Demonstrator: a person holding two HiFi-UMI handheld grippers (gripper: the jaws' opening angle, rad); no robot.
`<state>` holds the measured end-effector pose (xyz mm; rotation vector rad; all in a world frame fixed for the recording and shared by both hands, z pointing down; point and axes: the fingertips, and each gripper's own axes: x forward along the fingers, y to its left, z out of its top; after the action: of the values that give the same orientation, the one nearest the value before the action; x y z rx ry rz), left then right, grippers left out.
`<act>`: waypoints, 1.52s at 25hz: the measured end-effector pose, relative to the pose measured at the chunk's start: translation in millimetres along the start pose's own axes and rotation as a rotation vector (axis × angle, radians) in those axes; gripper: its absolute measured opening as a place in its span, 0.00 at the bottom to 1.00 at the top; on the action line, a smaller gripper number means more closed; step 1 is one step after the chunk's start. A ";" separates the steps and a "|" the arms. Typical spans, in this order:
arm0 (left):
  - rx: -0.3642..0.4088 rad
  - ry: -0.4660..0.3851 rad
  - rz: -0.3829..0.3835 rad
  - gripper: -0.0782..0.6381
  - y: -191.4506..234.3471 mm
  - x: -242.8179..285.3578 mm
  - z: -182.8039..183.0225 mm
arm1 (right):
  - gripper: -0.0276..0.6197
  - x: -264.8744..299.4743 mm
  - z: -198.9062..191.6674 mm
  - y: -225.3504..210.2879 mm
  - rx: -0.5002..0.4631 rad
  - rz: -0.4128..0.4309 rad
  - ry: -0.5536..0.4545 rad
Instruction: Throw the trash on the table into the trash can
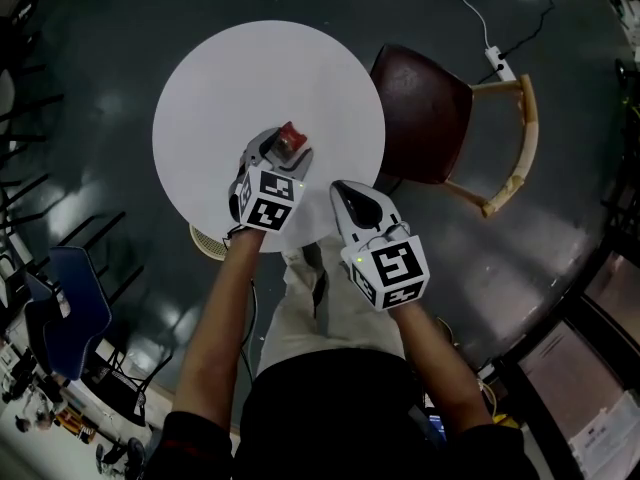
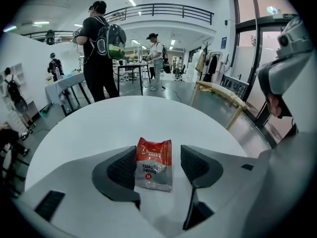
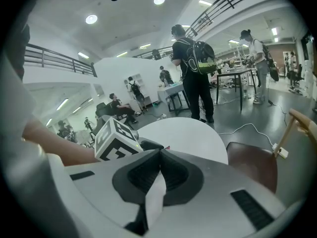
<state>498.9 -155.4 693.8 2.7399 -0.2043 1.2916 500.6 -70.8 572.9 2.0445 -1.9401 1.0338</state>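
A small red and silver snack packet lies flat on the round white table, near its front edge. My left gripper is open and straddles the packet, one pad on each side. A gap shows at the right pad; the left pad sits close to the packet's edge. My right gripper is shut with nothing in it and hovers off the table's front right edge. No trash can is clearly identifiable.
A wooden chair with a dark brown seat stands at the table's right. A pale woven rim peeks out below the table's near left edge. A blue chair is at the left. People stand beyond the table.
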 end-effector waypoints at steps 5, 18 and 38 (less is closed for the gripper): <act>0.001 0.005 -0.009 0.52 0.3 4.6 -2.3 | 0.07 2.5 2.2 -7.9 -0.007 -0.001 0.000; 0.001 0.005 -0.019 0.38 1.5 -0.9 -1.7 | 0.07 0.9 3.9 -14.1 -0.007 -0.010 0.002; 0.063 0.002 0.031 0.15 8.1 -11.6 8.6 | 0.07 -3.9 7.2 -17.0 -0.007 -0.012 0.000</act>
<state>496.8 -163.7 679.7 2.7978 -0.2097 1.3313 519.2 -68.7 571.3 2.0500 -1.9270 1.0224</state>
